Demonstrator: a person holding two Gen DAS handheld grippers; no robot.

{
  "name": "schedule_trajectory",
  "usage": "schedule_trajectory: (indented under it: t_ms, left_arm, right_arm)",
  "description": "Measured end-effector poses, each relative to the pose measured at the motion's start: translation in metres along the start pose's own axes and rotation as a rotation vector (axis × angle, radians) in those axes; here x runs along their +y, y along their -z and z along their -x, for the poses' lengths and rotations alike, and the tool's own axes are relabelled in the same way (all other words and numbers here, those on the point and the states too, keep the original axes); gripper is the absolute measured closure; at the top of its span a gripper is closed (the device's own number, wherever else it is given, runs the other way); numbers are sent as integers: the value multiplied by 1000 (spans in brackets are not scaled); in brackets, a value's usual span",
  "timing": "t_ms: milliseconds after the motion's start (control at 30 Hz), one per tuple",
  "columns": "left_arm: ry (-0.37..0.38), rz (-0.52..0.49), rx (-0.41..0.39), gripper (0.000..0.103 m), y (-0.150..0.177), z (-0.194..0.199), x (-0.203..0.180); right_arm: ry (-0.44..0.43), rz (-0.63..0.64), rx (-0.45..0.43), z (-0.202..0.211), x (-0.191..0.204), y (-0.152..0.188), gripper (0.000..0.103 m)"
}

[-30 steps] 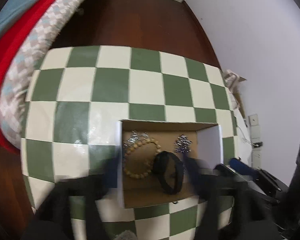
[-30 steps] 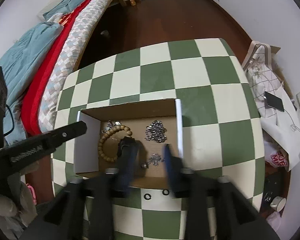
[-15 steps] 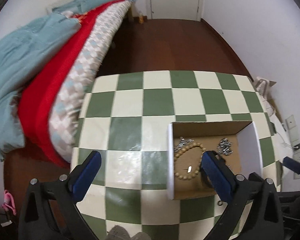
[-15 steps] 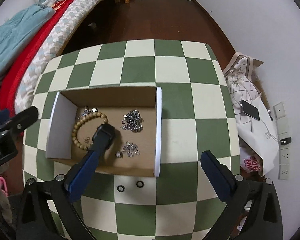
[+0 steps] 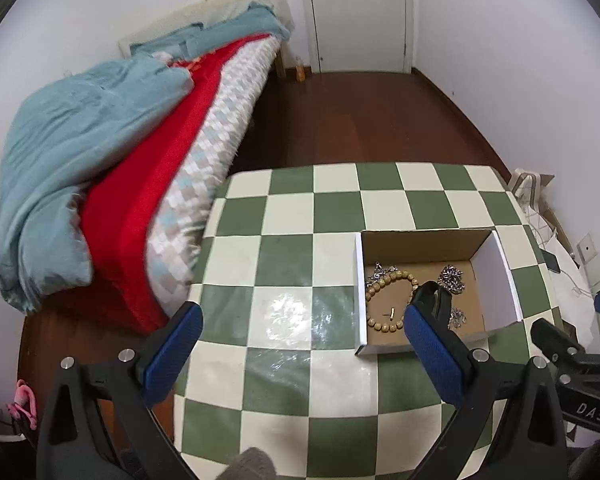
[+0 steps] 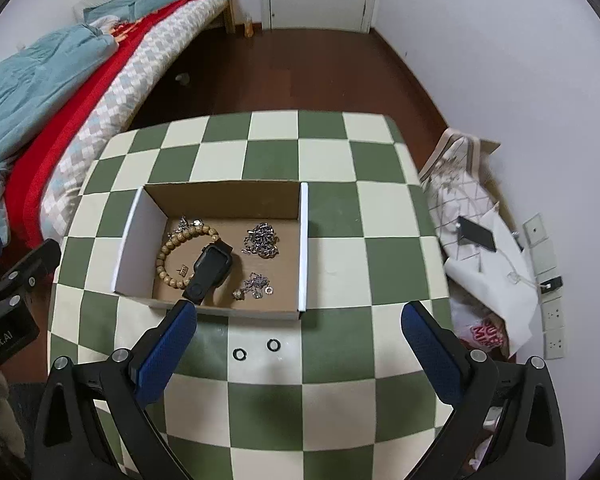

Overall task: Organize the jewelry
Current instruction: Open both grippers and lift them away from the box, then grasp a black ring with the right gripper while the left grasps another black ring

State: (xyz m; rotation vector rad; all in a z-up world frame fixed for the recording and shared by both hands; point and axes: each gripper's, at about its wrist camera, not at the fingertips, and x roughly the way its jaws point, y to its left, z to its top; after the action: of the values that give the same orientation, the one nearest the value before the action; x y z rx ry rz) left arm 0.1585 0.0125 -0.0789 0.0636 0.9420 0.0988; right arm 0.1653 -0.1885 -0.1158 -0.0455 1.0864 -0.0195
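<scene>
Now that both pairs of tongs have pulled back and up from the cardboard box [image 6: 220,248], the black watch [image 6: 210,270] lies loose inside it, at the centre of the right wrist view, across the lower right of the wooden bead bracelet [image 6: 180,250]. A second ago the left tongs [image 5: 300,344] were blurred low over the box with a dark band between them, and the right tongs [image 6: 298,340] stood shut close over the small pieces; half a second ago both had already spread. Now each is wide open and holds nothing.

Also in the box are a silver chain [image 6: 260,240] right of centre, a smaller silver cluster [image 6: 256,284] below it, and a tiny gold piece [image 6: 183,270] inside the bracelet's loop. I judge that the watch has just been put away, so that step looks done.

Two small black rings [image 6: 257,350] remain on the checkered table [image 6: 340,360], just below the box's near wall in the lower middle of the right wrist view. They are probably what is left to gather, and the right tongs hang nearest them. Being so small and flat, they may slip from a pinch.

In the left wrist view the camera has swung to take in the bed [image 5: 120,160] at upper left.
</scene>
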Motion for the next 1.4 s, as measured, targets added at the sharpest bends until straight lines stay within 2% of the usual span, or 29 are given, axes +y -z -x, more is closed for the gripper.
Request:
schedule_trajectory:
  t_ms: [500,700,767,933,967,1000,1067,1100,1267,1400]
  left_arm:
    - [25,11,-117,1,27,78,6]
    - [21,48,-153,1,35,89,8]
    - [-23,58,-165,1,40,86,8]
    - [-96,54,-120,1,55,55,4]
    - [-117,46,-95,1,59,43,2]
    - [-128,42,-87,1,62,38,0]
    - [-169,35,-60,1,70,20,-3]
    - [-183,30,-43,1,74,10,-5]
    - [-246,9,47,1,86,-35,-12]
    - [-264,7,102,1,89,-59,-14]
  right_arm:
    - [22,17,-166,96,4,37,0]
    - [-9,-9,-174,108,1,48,0]
    - [-30,-21,-170,104,-2,54,0]
    - [-41,-75,-125,63,-16,75,0]
    - [-51,-88,-111,53,-19,77,4]
    - [-71,-103,-89,39,-22,81,17]
    - [-97,-117,-55,11,-26,89,37]
    - [-115,-124,-42,-1,-27,93,40]
    - [-154,-142,-26,-59,-24,100,41]
    - [-158,-125,-16,-95,-14,96,50]
